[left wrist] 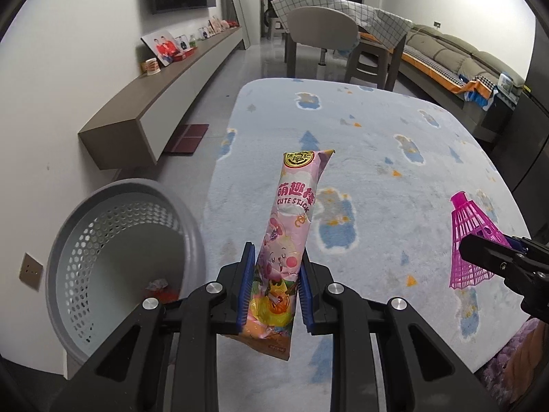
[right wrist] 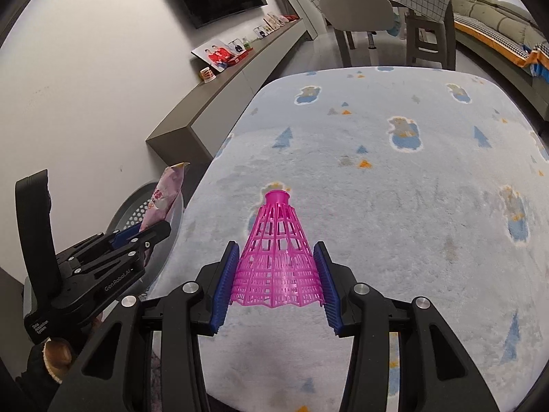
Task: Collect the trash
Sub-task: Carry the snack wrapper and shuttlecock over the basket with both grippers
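My left gripper (left wrist: 274, 281) is shut on a pink "Cute Stick" snack wrapper (left wrist: 291, 226), held upright above the rug's left edge, just right of a grey perforated waste basket (left wrist: 85, 240). The basket holds a few scraps (left wrist: 158, 286). My right gripper (right wrist: 279, 274) is shut on a pink plastic shuttlecock skirt (right wrist: 278, 261), held over the pale blue rug (right wrist: 394, 189). In the left wrist view the shuttlecock (left wrist: 470, 240) and right gripper show at the right edge. In the right wrist view the wrapper (right wrist: 164, 199) and left gripper (right wrist: 144, 233) show at the left, in front of the basket (right wrist: 133, 213).
A long low wall cabinet (left wrist: 164, 99) with photos and a cup runs along the left wall. A dining table with chairs (left wrist: 329, 37) stands beyond the rug. A sofa (left wrist: 456, 58) lies at the right. A dark red mat (left wrist: 187, 137) lies on the floor by the cabinet.
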`<state>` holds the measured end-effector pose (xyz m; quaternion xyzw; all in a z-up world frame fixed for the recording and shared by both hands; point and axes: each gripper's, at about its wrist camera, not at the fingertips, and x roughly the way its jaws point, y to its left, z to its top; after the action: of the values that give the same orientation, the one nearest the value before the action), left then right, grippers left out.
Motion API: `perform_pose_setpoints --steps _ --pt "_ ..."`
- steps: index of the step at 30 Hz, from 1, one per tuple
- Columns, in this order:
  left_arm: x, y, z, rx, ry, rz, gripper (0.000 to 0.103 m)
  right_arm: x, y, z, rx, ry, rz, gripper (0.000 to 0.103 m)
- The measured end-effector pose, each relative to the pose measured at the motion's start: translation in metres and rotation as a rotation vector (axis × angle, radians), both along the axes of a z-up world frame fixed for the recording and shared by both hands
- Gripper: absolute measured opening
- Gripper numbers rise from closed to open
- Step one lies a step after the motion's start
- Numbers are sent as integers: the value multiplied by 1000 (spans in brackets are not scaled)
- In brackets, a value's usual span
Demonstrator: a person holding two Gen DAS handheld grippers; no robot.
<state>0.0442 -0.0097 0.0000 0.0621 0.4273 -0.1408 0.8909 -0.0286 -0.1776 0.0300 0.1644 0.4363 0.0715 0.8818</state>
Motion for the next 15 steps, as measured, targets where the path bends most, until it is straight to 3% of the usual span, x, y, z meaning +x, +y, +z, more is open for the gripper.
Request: perform_pose_setpoints --steps 15 --pt "-6 138 12 80 -52 292 24 47 147 15 -9 -48 257 43"
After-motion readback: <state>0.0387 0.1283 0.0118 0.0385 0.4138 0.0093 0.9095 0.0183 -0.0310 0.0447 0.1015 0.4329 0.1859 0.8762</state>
